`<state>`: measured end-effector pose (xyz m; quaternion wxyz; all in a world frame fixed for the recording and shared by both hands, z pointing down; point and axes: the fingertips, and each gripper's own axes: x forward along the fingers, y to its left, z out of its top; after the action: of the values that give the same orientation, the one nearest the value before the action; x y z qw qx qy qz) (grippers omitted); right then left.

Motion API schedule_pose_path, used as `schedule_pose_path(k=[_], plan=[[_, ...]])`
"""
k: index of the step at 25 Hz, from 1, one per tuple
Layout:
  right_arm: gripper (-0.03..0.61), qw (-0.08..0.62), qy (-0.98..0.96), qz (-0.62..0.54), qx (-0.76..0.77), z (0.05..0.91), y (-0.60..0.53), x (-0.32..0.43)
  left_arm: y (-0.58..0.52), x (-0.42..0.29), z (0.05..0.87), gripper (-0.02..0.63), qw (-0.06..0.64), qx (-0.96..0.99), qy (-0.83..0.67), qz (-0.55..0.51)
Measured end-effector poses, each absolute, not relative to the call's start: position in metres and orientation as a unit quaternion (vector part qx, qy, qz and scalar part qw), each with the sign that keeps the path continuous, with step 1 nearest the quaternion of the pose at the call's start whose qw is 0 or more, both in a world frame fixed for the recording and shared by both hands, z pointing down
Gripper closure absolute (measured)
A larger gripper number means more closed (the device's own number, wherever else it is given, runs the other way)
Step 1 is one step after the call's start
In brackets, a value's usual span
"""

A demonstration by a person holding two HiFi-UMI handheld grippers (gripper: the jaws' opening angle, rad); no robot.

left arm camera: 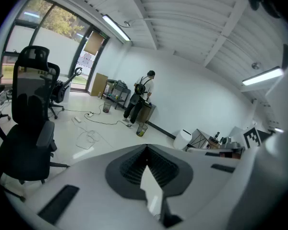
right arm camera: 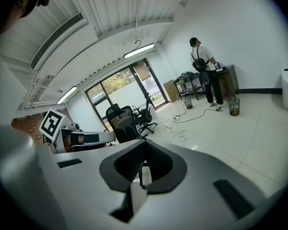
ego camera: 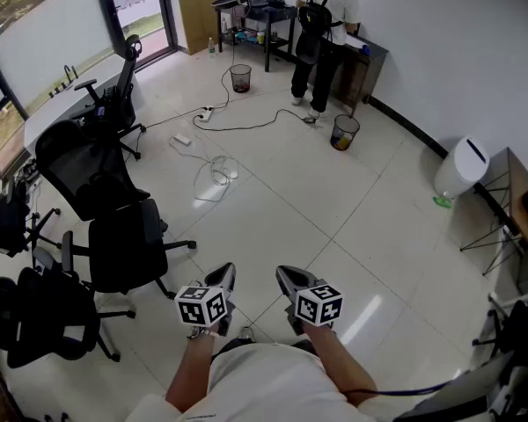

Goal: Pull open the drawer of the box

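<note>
In the head view, you hold the left gripper and the right gripper side by side, low and close to your body. Both point out over the glossy white tiled floor. No box with a drawer shows here, so I cannot tell which way it lies from either tool, how its drawer runs, or which hand is nearer. Black mesh-backed office chairs cluster to your left. A loose white cable loops on the tiles ahead, and a smooth white rounded bin stands by the right wall. A person in a white top stands at the far end.

In the left gripper view, the ribbed dark pads meet at the tip, with nothing between them. Beyond is open room, a chair and the far wall, but no box.

In the right gripper view, the jaws are likewise pressed together and empty, aimed at the windows and chairs. My judgement is that you must first find the box before any reach.
</note>
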<state>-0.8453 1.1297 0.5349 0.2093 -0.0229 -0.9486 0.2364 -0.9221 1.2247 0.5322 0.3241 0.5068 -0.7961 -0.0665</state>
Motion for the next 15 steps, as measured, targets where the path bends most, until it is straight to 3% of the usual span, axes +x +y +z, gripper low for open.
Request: schedule_pose_path(k=[15], plan=[[0.592,0.19,-0.942,0.273,0.048,0.55,1.12,-0.823,1.206,-0.914,0.548,0.612,0.339,0.557,-0.757,-0.033]])
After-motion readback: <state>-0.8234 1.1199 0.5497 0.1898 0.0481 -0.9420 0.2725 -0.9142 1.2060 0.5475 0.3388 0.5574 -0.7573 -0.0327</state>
